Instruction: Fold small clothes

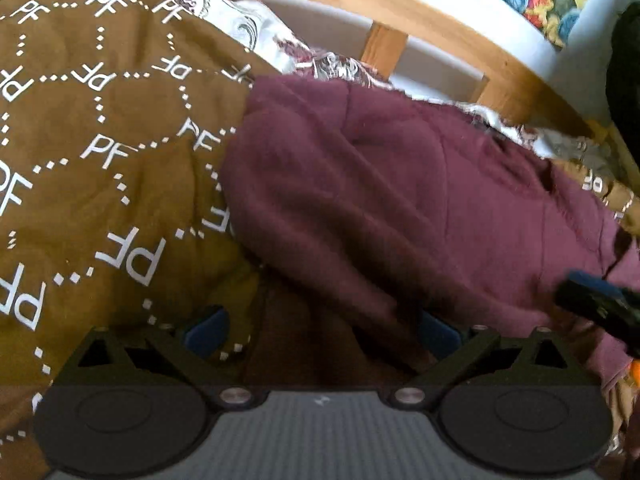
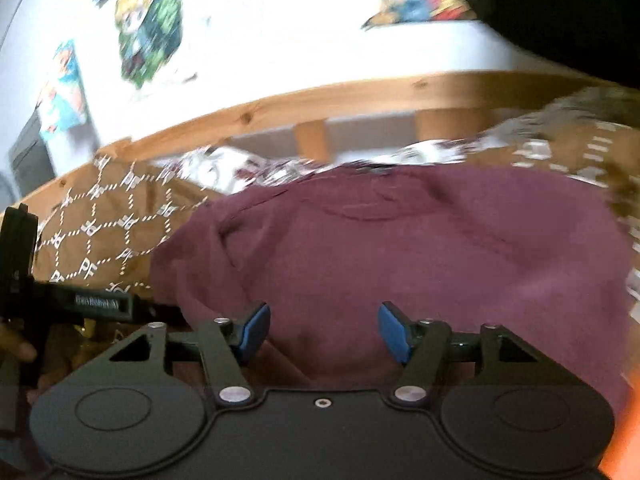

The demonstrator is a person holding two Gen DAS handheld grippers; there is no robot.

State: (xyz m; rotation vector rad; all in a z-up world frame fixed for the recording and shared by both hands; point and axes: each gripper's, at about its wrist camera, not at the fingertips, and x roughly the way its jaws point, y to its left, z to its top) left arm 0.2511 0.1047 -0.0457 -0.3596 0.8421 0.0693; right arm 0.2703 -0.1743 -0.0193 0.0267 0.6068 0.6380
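Maroon garment spread on the brown bed cover, both grippers at its near edge.

From my feeds the brown cover [image 1: 100,152] printed with white "PF" letters fills the bed, with a wooden bed rail [image 1: 420,12] behind it and a patterned white sheet [image 1: 248,28] showing between them. The maroon garment [image 2: 400,248] lies rumpled on the cover; I cannot make out where its sleeves or hem run, and the right wrist view is smeared with blur. My right gripper [image 2: 324,334] stands wide open with cloth between the blue pads [image 2: 394,332], gripping nothing. My left gripper [image 1: 320,332] also looks spread apart, but its pads are half buried in shadowed fabric, so I cannot tell whether it has hold of anything. Colourful wall pictures [image 2: 148,28] are blurred beyond reading.
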